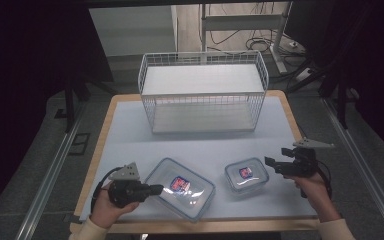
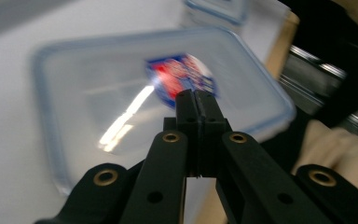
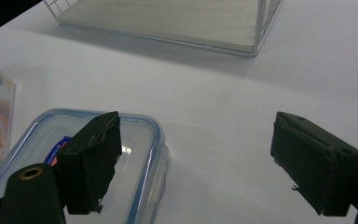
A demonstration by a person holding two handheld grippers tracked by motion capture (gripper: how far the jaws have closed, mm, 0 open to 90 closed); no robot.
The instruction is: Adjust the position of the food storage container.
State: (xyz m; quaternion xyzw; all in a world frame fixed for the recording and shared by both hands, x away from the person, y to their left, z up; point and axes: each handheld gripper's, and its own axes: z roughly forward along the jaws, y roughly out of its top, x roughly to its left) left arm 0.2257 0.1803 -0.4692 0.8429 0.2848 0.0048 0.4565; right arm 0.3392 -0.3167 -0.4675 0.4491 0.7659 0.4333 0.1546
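Large lidded container [image 1: 180, 188]: on desk, directly ahead of left gripper [image 1: 156, 189], jaws closed, empty. Small lidded container [image 1: 246, 175]: just left of right gripper [image 1: 268, 163], jaws wide open, empty. Both likely light, rigid, slick plastic; grip at rim.

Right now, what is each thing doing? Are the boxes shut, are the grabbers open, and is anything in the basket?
Large container: lid on, lying flat on the table.
Small container: lid on, lying flat on the table.
Wire rack: upright, both shelves bare.
Left gripper: jaws pressed together, holding nothing, over the large container's lid.
Right gripper: jaws wide apart, holding nothing, beside the small container.
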